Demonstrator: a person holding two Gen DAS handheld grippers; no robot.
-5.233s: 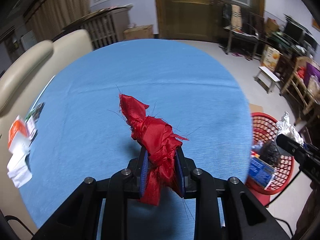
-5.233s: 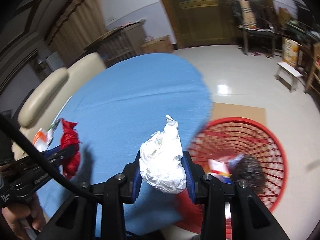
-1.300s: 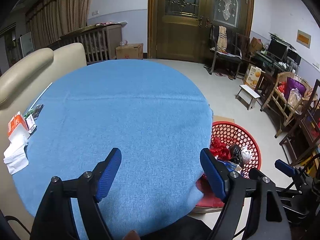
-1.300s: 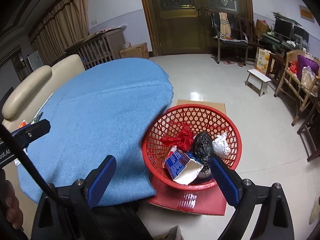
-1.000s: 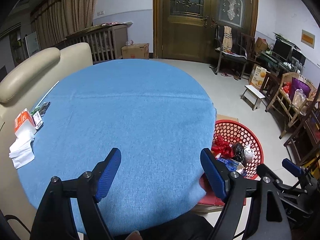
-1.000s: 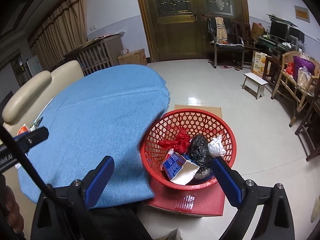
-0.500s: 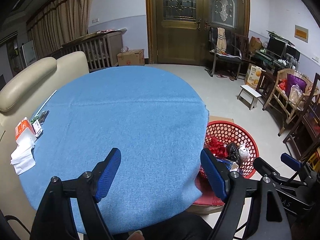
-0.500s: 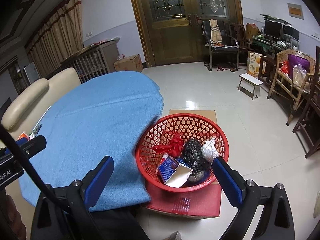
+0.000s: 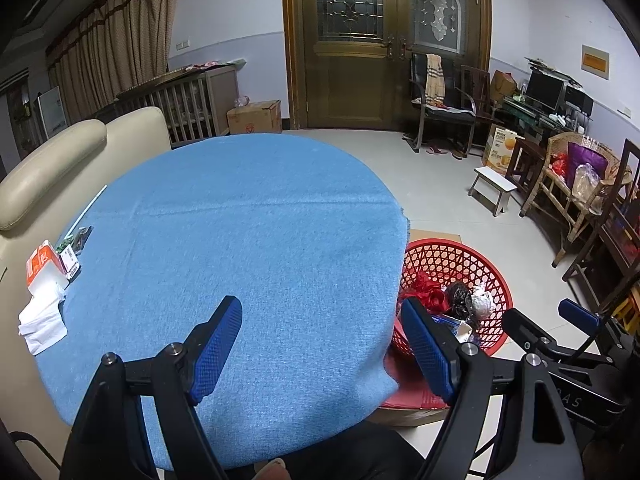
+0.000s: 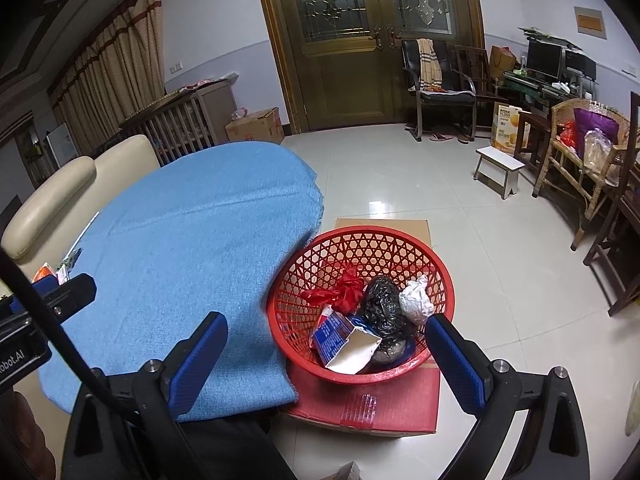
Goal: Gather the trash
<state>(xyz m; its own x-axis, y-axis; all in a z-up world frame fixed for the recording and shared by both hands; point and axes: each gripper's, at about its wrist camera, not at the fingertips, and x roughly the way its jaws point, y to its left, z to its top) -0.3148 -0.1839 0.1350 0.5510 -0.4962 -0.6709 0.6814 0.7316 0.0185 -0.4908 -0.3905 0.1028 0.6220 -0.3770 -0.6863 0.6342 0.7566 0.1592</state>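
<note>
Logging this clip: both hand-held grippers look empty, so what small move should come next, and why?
Probably swing the left hand-held gripper, open and empty, toward the white tissue and orange packet at the blue table's left edge. The red basket already holds the other scraps; whether those leftovers are trash is uncertain.

Blue tabletop (image 9: 248, 248) lies bare; trash fills the red basket (image 10: 400, 242) beside it.
</note>
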